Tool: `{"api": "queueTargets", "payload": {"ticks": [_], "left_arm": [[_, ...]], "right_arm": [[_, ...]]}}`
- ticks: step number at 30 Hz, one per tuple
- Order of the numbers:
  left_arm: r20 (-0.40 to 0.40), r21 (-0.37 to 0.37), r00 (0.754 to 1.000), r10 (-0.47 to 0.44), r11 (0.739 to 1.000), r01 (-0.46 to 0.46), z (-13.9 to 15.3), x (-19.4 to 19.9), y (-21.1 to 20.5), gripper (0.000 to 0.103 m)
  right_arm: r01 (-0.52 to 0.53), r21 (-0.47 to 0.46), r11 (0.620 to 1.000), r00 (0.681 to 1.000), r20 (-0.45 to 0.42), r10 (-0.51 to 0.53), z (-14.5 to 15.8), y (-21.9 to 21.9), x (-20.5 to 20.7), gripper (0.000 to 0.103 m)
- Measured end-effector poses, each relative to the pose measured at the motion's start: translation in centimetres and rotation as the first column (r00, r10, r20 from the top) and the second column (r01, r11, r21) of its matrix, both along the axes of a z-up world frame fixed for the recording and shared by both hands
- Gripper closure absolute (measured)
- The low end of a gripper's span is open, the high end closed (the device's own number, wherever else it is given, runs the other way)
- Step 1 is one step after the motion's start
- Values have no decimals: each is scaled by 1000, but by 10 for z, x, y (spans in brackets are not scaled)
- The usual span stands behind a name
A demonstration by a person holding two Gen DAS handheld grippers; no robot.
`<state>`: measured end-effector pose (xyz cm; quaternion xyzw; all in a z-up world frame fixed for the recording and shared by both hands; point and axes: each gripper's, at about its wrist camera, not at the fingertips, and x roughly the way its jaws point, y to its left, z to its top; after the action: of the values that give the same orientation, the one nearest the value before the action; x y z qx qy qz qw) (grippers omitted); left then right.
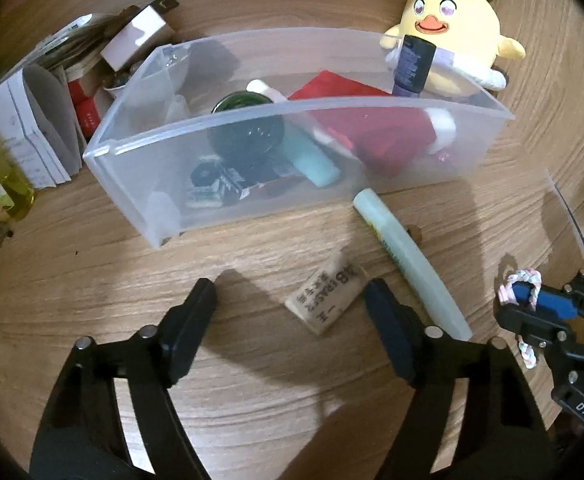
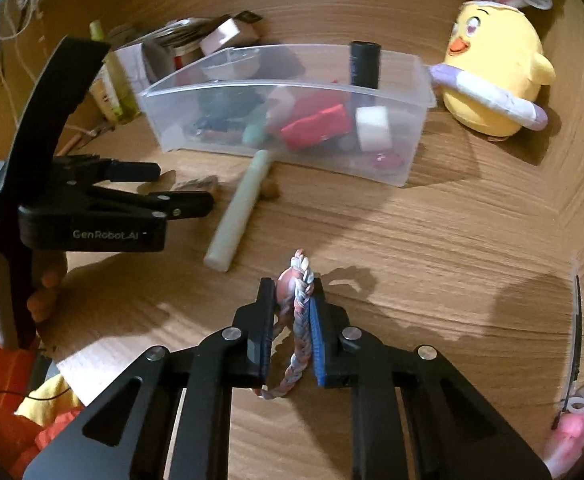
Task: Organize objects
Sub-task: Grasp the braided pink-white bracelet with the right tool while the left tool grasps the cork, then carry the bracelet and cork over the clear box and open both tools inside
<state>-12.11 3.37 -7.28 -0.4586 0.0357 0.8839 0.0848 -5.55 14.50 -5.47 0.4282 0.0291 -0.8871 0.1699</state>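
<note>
A clear plastic bin [image 1: 228,196] [image 2: 411,152] on the wooden table holds a red item, a green tube, a dark round jar and other small things. In front of it lie a pale green tube [image 1: 407,264] [image 2: 240,212] and a small wooden eraser block [image 1: 325,298]. My left gripper [image 1: 292,300] [image 2: 184,190] is open, its fingers on either side of the eraser block, just above the table. My right gripper [image 2: 292,320] [image 1: 531,300] is shut on a pink and white braided bracelet [image 2: 297,320] [image 1: 525,280], held above the table.
A yellow plush chick [image 1: 451,40] [image 2: 495,80] sits behind the bin's right end. Boxes and papers [image 1: 44,120] and a yellow bottle [image 1: 4,168] crowd the left. A dark bottle [image 1: 411,66] stands at the bin's far right corner. A pink object [image 2: 571,432] lies at the right edge.
</note>
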Motion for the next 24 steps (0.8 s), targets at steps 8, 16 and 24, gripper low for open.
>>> {"api": "queueTargets", "payload": {"ticks": [8, 16, 24], "left_arm": [[-33, 12, 999, -23, 1000, 23, 3, -4, 5, 80], [-55, 38, 998, 0, 999, 2, 10, 3, -2, 80], [-118, 84, 992, 44, 996, -34, 34, 14, -18, 80]], "right_arm": [[32, -23, 999, 999, -21, -32, 10, 9, -10, 89], [34, -47, 998, 997, -69, -37, 30, 7, -20, 88], [11, -79, 997, 992, -122, -21, 50, -2, -29, 88]]}}
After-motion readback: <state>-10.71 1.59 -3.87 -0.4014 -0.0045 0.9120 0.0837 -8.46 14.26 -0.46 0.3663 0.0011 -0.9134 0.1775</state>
